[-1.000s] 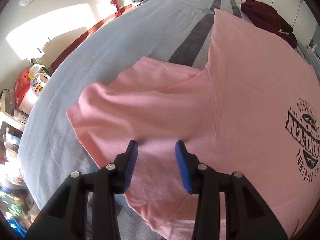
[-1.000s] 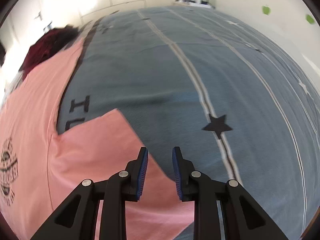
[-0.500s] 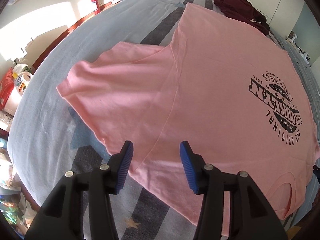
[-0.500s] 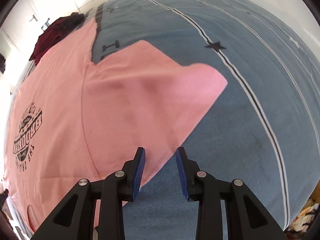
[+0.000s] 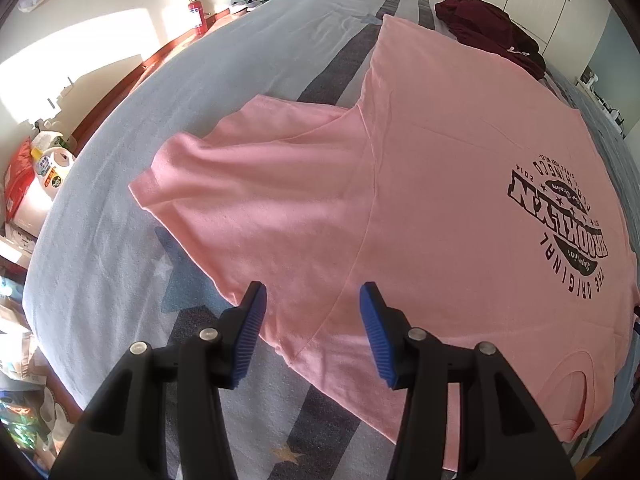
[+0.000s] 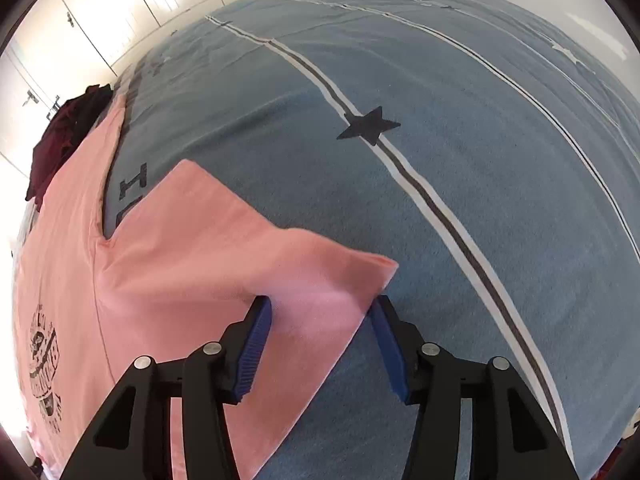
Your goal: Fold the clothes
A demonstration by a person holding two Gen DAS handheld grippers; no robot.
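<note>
Print on our pink T-shirt (image 5: pixel 440 168) reads "THE ORIGINAL BROOKLYN". Our left gripper (image 5: pixel 311 332) hangs spread; our right gripper (image 6: pixel 320 344), jaws just widening, straddles the sleeve (image 6: pixel 256 264) unpinched.

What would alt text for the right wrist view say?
A pink T-shirt lies flat on a blue striped bedspread, one sleeve between the open right gripper fingers. A dark red garment sits far left.

Pink t-shirt (image 5: pixel 440 208) collar cut off at lower right edge of left wrist view; chest print (image 6: pixel 44 364) too blurred to read in right wrist view. Maroon garment (image 6: pixel 68 128) partly hidden behind shirt hem.
</note>
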